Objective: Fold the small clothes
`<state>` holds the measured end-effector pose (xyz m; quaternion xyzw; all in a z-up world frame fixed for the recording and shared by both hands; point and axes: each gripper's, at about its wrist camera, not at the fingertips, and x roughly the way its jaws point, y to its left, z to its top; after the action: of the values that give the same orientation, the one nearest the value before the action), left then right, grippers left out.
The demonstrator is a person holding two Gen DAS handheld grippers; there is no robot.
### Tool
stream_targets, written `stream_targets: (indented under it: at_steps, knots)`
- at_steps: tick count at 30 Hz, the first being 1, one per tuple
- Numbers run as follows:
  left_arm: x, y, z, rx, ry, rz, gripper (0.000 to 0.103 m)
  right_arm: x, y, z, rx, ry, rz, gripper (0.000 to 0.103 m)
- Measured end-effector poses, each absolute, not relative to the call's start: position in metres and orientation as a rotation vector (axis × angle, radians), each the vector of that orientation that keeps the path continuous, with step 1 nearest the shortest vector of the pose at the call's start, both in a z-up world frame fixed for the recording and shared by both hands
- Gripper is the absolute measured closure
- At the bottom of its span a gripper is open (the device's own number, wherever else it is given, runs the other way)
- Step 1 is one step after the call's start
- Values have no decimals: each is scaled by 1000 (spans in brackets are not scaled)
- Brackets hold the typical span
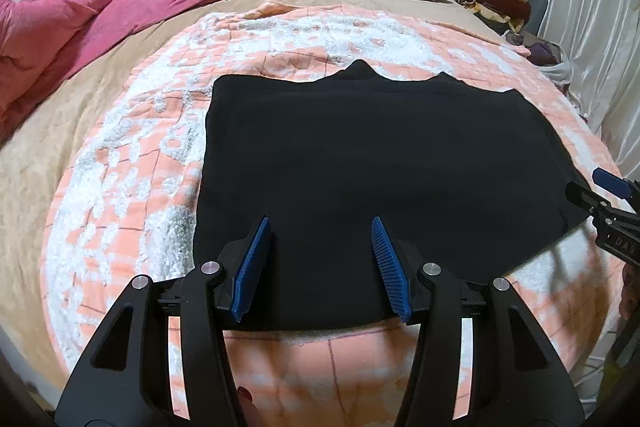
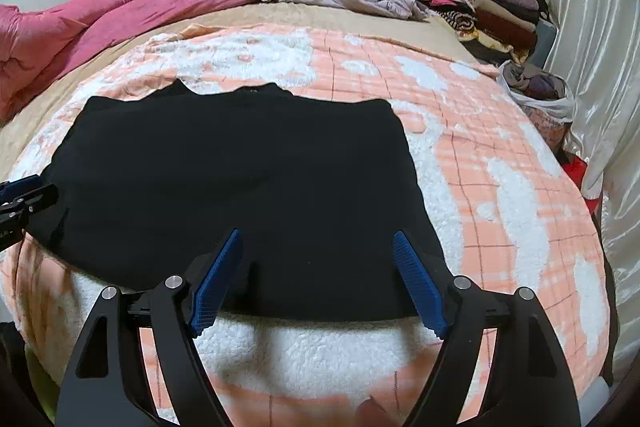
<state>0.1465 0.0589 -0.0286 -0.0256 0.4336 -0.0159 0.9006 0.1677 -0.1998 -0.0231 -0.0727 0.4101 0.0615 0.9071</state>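
Black garment (image 1: 372, 171) lies flat on the blanket (image 1: 132, 163) — left gripper (image 1: 320, 227) and right gripper (image 2: 318, 239) both spread wide, seemingly holding nothing.

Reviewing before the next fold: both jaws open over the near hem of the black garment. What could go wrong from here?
1. The black garment lies on a fluffy orange-and-white blanket; the left gripper or right gripper may pinch blanket pile along with the hem.
2. The garment looks layered, so a shallow grasp might lift only the top layer.
3. Its far edge is wavy, so the fold may land uneven.
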Motion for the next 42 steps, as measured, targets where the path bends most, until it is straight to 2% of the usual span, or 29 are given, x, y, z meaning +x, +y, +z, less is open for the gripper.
stream_targets:
  at_steps: [19, 21, 22, 30, 33, 38, 42]
  knots:
    - [126, 62, 6, -90, 841, -50, 56, 140, -192, 11, -180, 761, 148, 21]
    - [124, 63, 10, -91, 834, -47, 47, 137, -189, 14, -183, 753, 153, 20]
    - [123, 63, 11, -92, 831, -46, 38, 135, -187, 16, -188, 746, 155, 20]
    - [114, 70, 25, -104, 796, -37, 38, 125, -177, 33, -207, 705, 177, 17]
    - [111, 74, 29, -103, 783, -24, 33, 122, -171, 38, -218, 691, 184, 12]
    - [105, 82, 34, -99, 775, -1, 27, 117, -163, 44, -224, 674, 199, 11]
    - [100, 88, 38, -89, 764, 26, 26, 113, -156, 47, -228, 662, 221, 9]
